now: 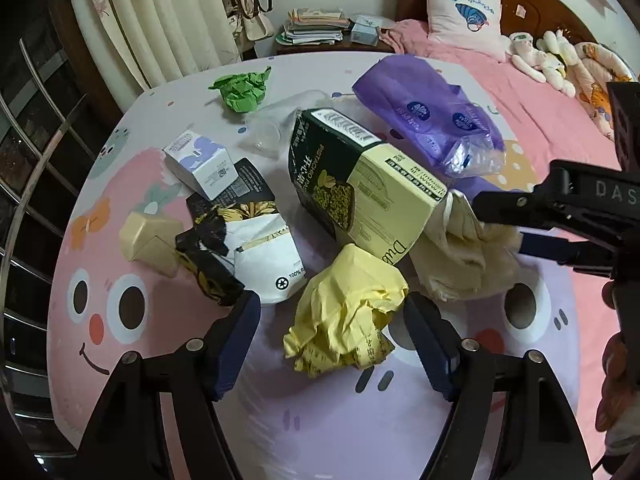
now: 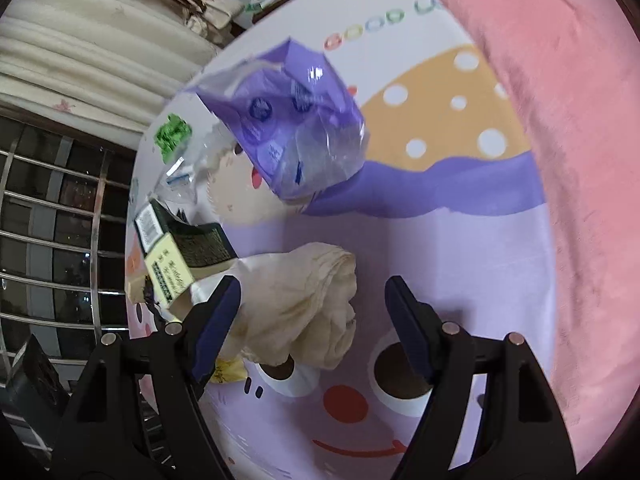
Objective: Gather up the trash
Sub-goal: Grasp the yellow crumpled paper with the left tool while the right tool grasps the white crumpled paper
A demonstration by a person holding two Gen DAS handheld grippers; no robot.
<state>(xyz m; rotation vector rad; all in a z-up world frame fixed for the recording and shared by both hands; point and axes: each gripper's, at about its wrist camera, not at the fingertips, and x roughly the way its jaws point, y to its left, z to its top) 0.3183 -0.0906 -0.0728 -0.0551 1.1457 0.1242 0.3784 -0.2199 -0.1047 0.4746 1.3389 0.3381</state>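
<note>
While open, purple bag (image 2: pixel 288 120) emptied-looking.

A cartoon-print bedsheet (image 1: pixel 120 300) covers the bed, cream curtains (image 1: pixel 168 12) beside barred window (image 1: pixel 36 128).

Trash crowds the bedsheet (image 1: pixel 320 432) centre: pistachio box (image 1: pixel 360 184) leaning over yellow paper wad (image 1: pixel 344 312), cream cloth wad (image 2: pixel 308 308) just right of it, purple bag (image 1: pixel 428 120) behind. White pouch (image 1: pixel 268 264) and small cartons block the left. Bare sheet in front of the pile gives clear passage.
</note>
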